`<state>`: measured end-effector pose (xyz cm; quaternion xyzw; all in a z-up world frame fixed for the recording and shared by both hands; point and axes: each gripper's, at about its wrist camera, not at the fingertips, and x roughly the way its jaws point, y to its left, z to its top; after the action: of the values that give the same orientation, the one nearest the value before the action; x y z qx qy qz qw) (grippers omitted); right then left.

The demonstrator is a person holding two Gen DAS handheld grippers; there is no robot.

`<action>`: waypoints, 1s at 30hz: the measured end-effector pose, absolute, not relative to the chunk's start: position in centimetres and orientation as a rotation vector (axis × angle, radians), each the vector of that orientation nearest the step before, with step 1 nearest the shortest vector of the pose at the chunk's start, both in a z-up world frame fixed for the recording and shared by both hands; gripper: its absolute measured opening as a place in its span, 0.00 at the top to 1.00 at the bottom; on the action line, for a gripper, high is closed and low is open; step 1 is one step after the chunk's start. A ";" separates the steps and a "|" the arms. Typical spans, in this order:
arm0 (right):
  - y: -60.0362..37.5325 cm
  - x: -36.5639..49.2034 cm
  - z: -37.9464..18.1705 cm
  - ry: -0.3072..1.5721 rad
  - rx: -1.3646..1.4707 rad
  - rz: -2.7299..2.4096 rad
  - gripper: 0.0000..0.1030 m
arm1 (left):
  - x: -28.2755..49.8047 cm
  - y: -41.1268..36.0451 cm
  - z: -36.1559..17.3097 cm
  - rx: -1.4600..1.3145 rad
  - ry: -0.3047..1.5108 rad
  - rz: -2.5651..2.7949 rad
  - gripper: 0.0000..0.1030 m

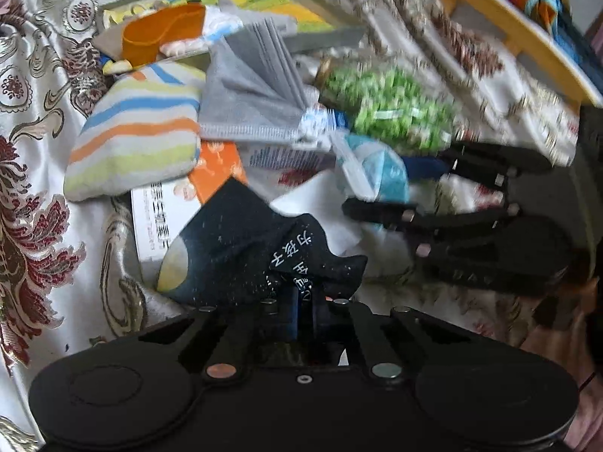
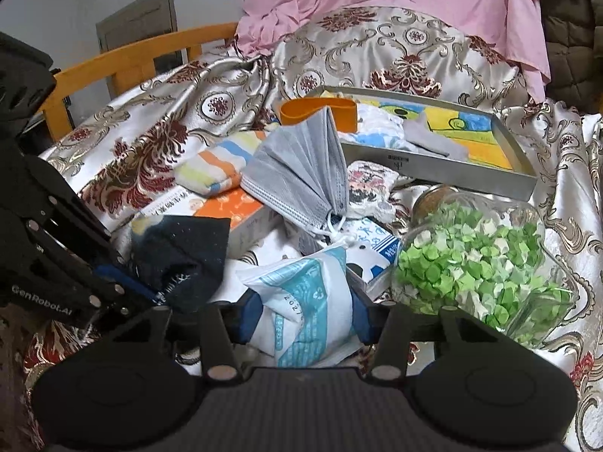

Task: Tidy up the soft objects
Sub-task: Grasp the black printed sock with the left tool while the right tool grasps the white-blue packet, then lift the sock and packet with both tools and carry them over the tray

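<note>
My left gripper (image 1: 301, 301) is shut on a black sock (image 1: 241, 248) with white characters and a yellow toe; it also shows in the right wrist view (image 2: 181, 256). My right gripper (image 2: 301, 312) is shut on a white and teal mask packet (image 2: 305, 301), seen from the left wrist view as well (image 1: 377, 173). A stack of grey face masks (image 2: 301, 165) lies in the middle of the pile. A striped soft pouch (image 1: 135, 132) lies to the left of it. A metal tray (image 2: 444, 169) at the back holds an orange band (image 2: 320, 111) and cloths.
A glass jar of green paper stars (image 2: 482, 263) lies on its side at the right. Orange and white boxes (image 2: 226, 211) lie under the pile. A patterned cloth (image 2: 377, 49) covers the surface; a wooden rail (image 2: 132, 60) runs behind.
</note>
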<state>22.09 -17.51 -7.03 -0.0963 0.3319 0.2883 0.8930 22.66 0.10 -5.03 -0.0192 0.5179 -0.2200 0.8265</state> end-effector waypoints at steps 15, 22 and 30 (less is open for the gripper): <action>-19.2 21.8 -5.2 0.545 -0.084 0.560 0.49 | 21.7 1.0 -0.8 -0.086 0.739 -0.449 0.95; -19.7 21.7 -4.5 0.494 -0.050 0.537 0.49 | 20.7 0.5 0.6 -0.024 0.606 -0.463 0.95; -20.2 21.8 -3.5 0.440 -0.029 0.508 0.49 | 22.2 -0.1 2.2 -0.059 0.458 -0.443 0.95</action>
<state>21.83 -20.20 -3.47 -0.0141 0.2158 0.2493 0.9439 22.17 -0.15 2.16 -0.0292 0.2250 -0.2176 0.9493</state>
